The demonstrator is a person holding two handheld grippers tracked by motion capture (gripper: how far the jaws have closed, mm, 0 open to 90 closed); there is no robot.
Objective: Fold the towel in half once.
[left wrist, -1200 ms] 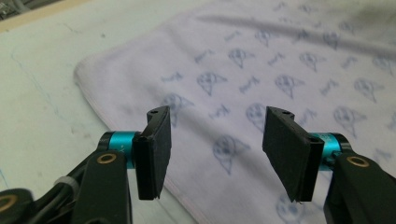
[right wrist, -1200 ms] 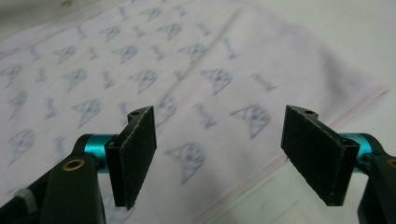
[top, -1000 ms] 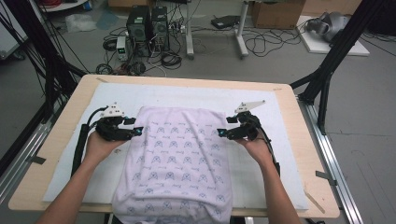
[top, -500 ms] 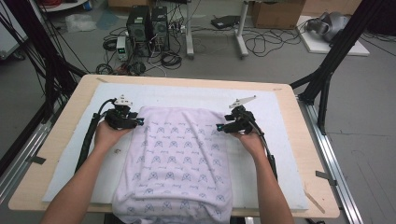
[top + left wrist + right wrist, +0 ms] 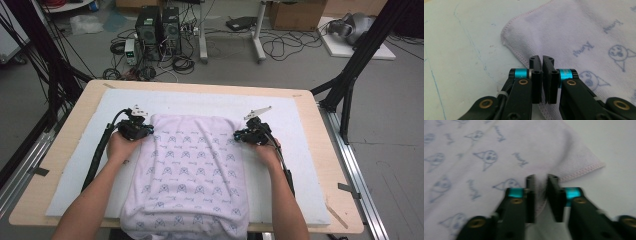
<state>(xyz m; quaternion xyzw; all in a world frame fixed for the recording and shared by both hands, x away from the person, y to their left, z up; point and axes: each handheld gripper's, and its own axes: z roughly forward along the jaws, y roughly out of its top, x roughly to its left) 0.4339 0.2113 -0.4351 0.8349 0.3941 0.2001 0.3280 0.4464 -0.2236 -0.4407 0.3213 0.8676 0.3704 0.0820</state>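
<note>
A pale lilac towel [image 5: 192, 170] printed with small blue cartoon faces lies flat on the white mat [image 5: 210, 102]. Its near end hangs over the table's front edge. My left gripper [image 5: 147, 131] is at the towel's far-left side edge. Its jaws have just been closing, and in the left gripper view [image 5: 541, 58] they stand almost together, pinching the stitched hem of the towel [image 5: 579, 30]. My right gripper [image 5: 239, 135] is at the far-right side edge. Its jaws [image 5: 541, 178] have also just been closing and now grip a fold of the towel [image 5: 474, 150] near its corner.
The mat covers most of the wooden table [image 5: 200, 86], with bare mat [image 5: 461, 50] outside both towel edges. Black frame posts [image 5: 345, 95] stand at the table's sides. Computer towers [image 5: 157, 25] and cables lie on the floor beyond.
Both hands have moved a little inward and down onto the towel's side edges. Both pairs of jaws, open before, have closed on the hem.
</note>
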